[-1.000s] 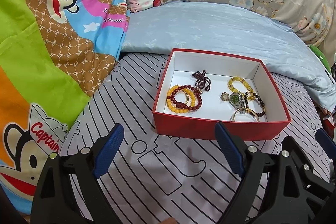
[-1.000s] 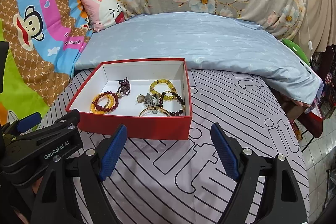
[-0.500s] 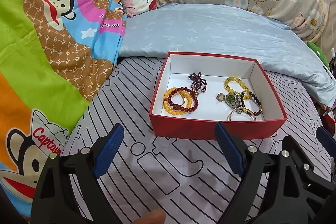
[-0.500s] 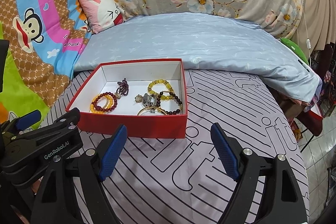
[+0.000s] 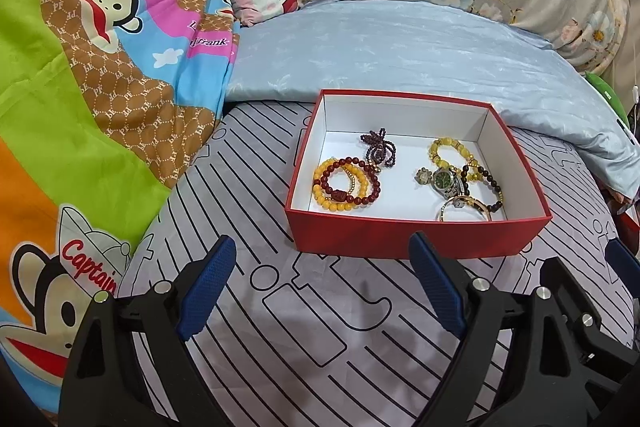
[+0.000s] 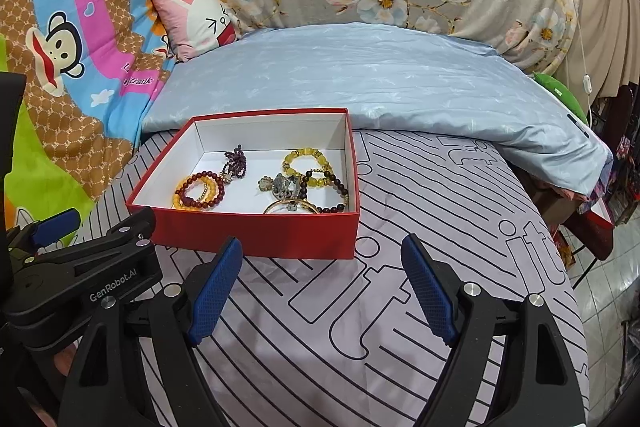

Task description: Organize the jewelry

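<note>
Left tongs (image 5: pixel 322 281) are hanging spread wide, gripping nothing, blue ribbed pads (image 5: pixel 206 285) hovering over the striped bedsheet (image 5: pixel 320 327). The red box (image 5: pixel 416 241) is lying straight ahead and slightly right, just beyond the tips, its long axis running across the view. Inside on the white floor: a stack of yellow and dark red bead bracelets (image 5: pixel 346 185) toward the left, a purple bead cluster (image 5: pixel 378 149) behind it, a green-faced metal watch (image 5: pixel 444 181), a gold bangle (image 5: pixel 464 207) and yellow beads (image 5: pixel 450 153) tangled toward the right.

Right tongs (image 6: pixel 322 281) are likewise gaping and empty. From here the red box (image 6: pixel 256 233) is sitting ahead and to the left, near wall close to the left pad (image 6: pixel 216 291). The watch (image 6: pixel 284 185) and bangle (image 6: pixel 292 206) are lying nearer this side; the bead bracelets (image 6: pixel 198 191) are closer to the left tongs, whose black body (image 6: pixel 80 267) is showing at lower left. Beads look glossy and round, likely to roll; box is rigid card, bedding soft.
</note>
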